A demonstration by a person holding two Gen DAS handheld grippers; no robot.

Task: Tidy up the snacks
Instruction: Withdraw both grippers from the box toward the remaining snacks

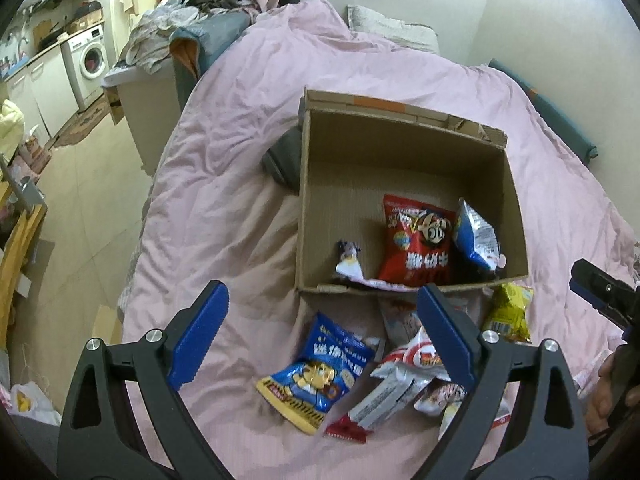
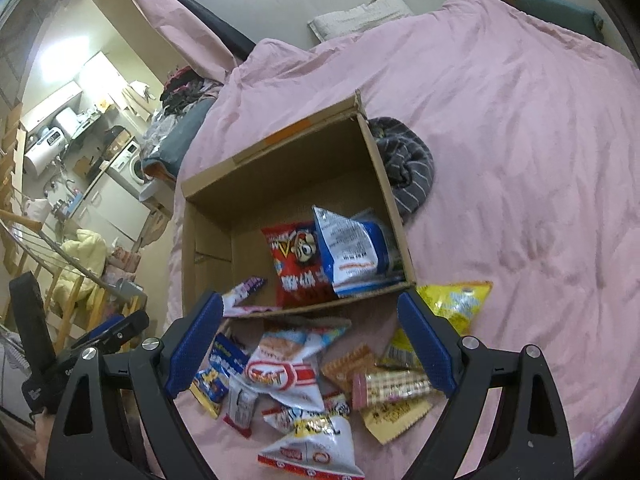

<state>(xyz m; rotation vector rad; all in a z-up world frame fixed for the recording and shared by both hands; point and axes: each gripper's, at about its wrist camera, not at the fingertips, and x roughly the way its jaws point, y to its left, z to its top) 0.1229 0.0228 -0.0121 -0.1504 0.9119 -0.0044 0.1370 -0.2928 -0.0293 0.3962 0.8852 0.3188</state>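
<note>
An open cardboard box (image 1: 404,148) (image 2: 280,160) sits on the pink bed. It holds a red snack bag (image 1: 416,240) (image 2: 298,264), a blue-and-white bag (image 1: 478,238) (image 2: 352,252) and a small purple-white packet (image 1: 348,260) (image 2: 242,294). In front of the box lies a pile of loose snacks: a blue tiger bag (image 1: 316,372) (image 2: 216,372), a red-white bag (image 1: 416,356) (image 2: 284,372), a yellow bag (image 1: 510,312) (image 2: 456,300) and biscuit packs (image 2: 390,386). My left gripper (image 1: 322,328) is open and empty above the pile. My right gripper (image 2: 310,340) is open and empty above the pile too.
The pink duvet (image 1: 224,184) (image 2: 520,160) covers the bed. A grey striped cloth (image 2: 408,164) lies against the box. The other gripper shows at the right edge of the left wrist view (image 1: 604,292) and at the left edge of the right wrist view (image 2: 108,332). The floor and a washing machine (image 1: 90,60) are at the left.
</note>
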